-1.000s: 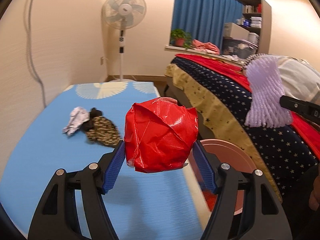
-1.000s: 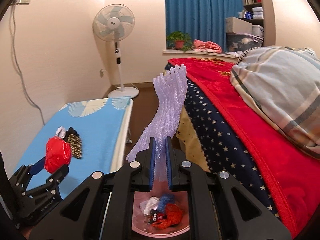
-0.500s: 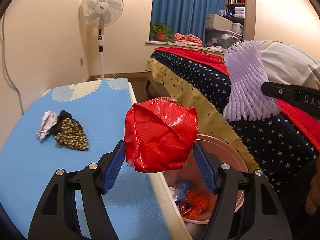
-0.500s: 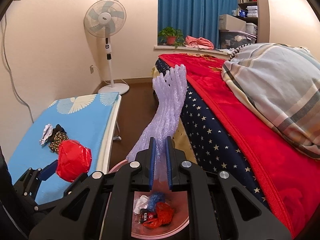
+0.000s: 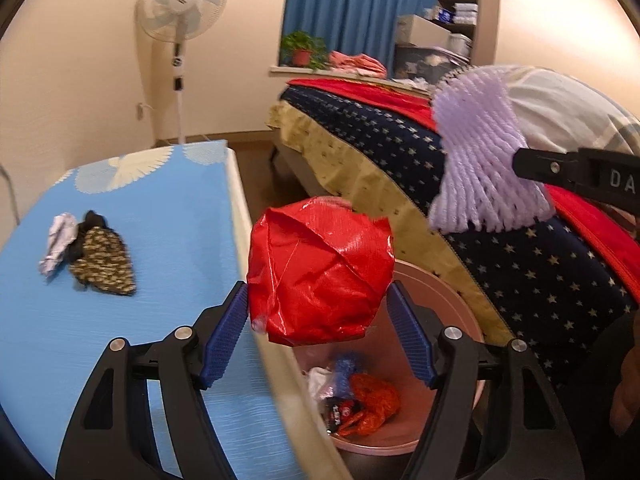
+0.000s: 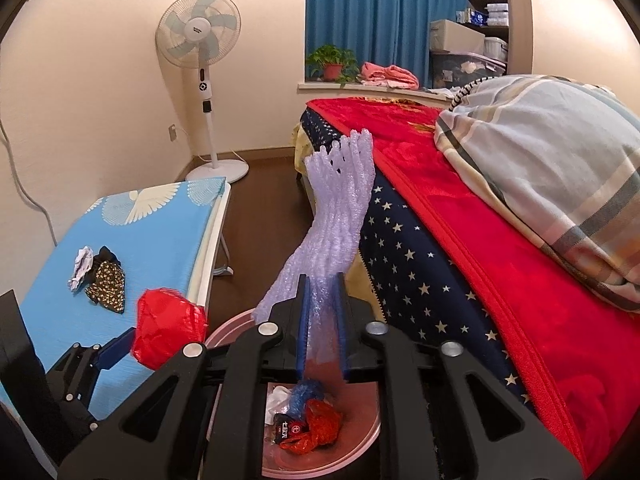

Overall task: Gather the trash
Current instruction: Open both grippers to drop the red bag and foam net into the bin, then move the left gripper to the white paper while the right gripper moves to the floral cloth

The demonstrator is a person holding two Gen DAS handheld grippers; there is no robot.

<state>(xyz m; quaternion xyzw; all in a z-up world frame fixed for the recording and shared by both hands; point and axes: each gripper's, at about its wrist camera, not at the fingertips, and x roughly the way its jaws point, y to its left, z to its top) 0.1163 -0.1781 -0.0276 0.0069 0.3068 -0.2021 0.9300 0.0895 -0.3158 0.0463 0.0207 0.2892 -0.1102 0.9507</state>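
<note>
My left gripper is shut on a crumpled red plastic wrapper and holds it over the table edge, above the rim of the pink trash bin. The wrapper also shows in the right wrist view. My right gripper is shut on a lilac foam fruit net, held above the bin. The net shows in the left wrist view. The bin holds red, blue and white trash. A white paper ball and a dark patterned wrapper lie on the blue table.
The bin stands on the floor between the blue table and a bed with a starred navy and red blanket. A striped pillow lies on the bed. A standing fan is by the far wall.
My left gripper has moved right with the red wrapper, from over the table to the bin's rim. My right gripper still holds the foam net over the bin.
</note>
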